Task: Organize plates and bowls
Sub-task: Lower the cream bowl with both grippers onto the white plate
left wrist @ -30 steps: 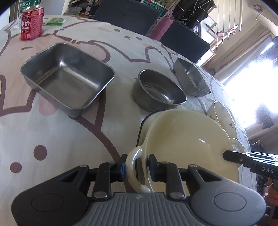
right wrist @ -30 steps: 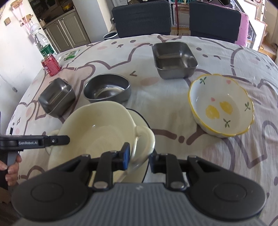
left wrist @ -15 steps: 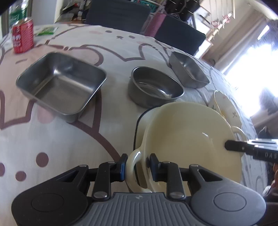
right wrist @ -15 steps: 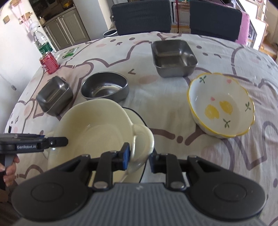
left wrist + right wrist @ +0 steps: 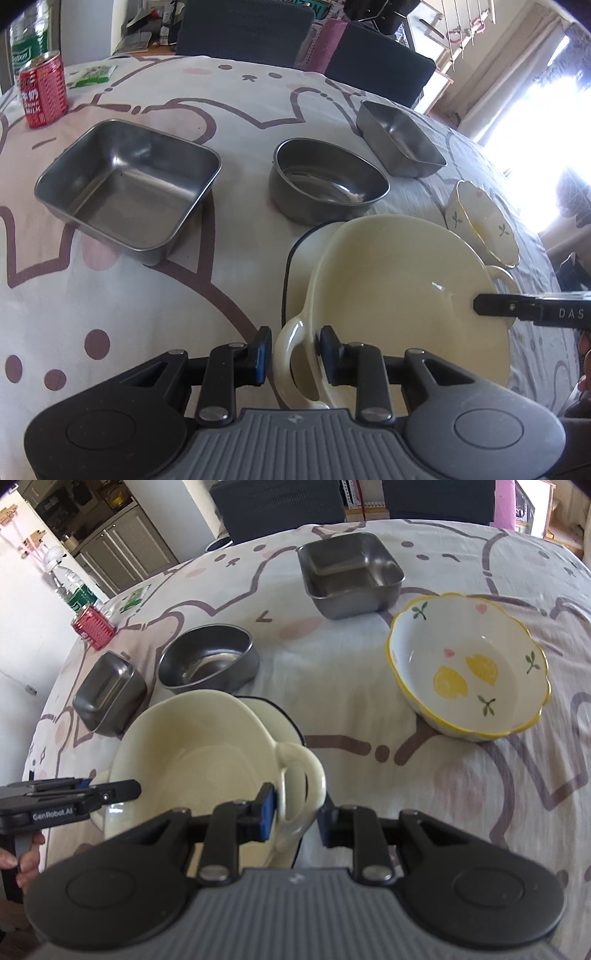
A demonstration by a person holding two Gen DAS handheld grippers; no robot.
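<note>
From the left side, the left gripper has its jaws narrow around one loop handle of the cream bowl. The pads sit right by the handle, but I cannot tell if they squeeze it. The bowl sits on a white plate with a dark rim, just ahead of the jaws. Across the bowl, the tip of the right gripper reaches its far handle. Ahead of the jaws on the surface is a round metal bowl. Ahead and to the left is a square metal dish, and far left a red can. From the right side, the right gripper's jaws are narrow and clamped on the bowl's other handle, which fills the space between the pads. Ahead and to the right of these jaws, well apart, stands a bowl with a yellow rim. Far ahead is a second square metal dish.
</note>
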